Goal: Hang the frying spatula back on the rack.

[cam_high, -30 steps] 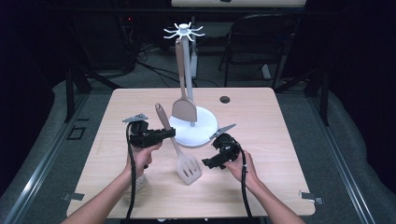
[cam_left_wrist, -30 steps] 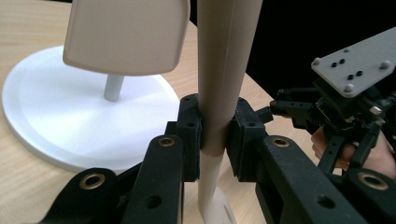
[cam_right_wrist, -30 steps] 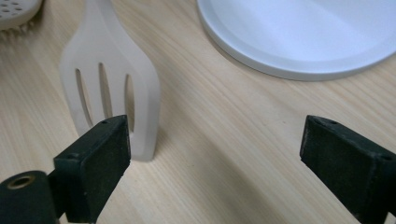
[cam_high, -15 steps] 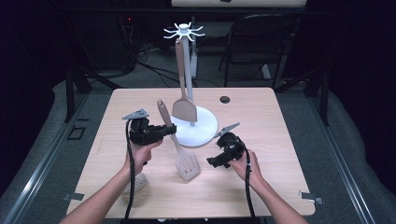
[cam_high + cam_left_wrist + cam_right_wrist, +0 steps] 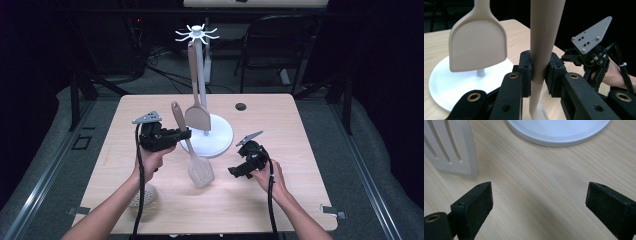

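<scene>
My left gripper (image 5: 183, 135) is shut on the handle of a beige slotted spatula (image 5: 200, 170), about midway along it. The spatula stands nearly upright, its slotted head low over the table. In the left gripper view the pads (image 5: 526, 72) pinch the handle (image 5: 544, 37) from both sides. A white utensil rack (image 5: 200, 70) with a round base (image 5: 217, 142) stands just behind, and a solid beige turner (image 5: 197, 117) hangs from its hooks. My right gripper (image 5: 235, 172) rests open near the table to the right of the slotted head (image 5: 451, 147), with bare wood between its jaws.
A pale perforated utensil (image 5: 142, 196) lies on the table under the left forearm. A small dark round hole (image 5: 241, 106) sits at the table's far side. A chair (image 5: 280, 45) stands beyond the table. The rack base (image 5: 559, 132) lies just ahead of the right gripper.
The left gripper has risen with the slotted spatula, lifting its head and bringing it closer to upright. The right gripper has stayed in place.
</scene>
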Motion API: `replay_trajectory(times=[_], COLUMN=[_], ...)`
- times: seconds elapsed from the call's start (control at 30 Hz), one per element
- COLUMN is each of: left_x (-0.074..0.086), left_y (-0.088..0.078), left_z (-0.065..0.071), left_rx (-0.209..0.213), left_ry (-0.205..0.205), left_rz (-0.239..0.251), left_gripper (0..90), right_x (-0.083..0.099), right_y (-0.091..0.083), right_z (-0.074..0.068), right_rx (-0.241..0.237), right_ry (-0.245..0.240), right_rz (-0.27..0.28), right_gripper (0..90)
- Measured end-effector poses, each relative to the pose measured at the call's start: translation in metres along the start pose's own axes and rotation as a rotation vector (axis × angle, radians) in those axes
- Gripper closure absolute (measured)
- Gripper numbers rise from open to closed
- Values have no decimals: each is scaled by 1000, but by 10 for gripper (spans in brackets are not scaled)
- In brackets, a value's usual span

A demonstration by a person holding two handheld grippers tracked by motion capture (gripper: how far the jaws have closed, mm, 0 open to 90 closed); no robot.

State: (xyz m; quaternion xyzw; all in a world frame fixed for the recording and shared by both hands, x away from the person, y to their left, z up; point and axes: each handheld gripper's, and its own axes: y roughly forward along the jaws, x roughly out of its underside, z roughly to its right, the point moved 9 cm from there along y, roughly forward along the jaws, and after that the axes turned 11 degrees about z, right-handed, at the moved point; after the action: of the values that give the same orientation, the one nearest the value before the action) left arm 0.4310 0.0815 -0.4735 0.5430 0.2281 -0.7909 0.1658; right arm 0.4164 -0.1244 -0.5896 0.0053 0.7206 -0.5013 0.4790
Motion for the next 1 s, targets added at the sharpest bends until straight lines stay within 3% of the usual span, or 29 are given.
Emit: replay_trajectory(times=[0.27,1.0], left_x=[-15,-48], left_y=[4,25], left_z=[4,12], left_rx=[-3,-8], left_ry=[40,167], left_rz=[4,-58], left_gripper=[767,767], right_x=[0,0], right_y=[0,2], right_z=[4,8], right_rx=[20,29], right_ry=[-29,-25], right_rz=[-16,-12], right_gripper=[64,68])
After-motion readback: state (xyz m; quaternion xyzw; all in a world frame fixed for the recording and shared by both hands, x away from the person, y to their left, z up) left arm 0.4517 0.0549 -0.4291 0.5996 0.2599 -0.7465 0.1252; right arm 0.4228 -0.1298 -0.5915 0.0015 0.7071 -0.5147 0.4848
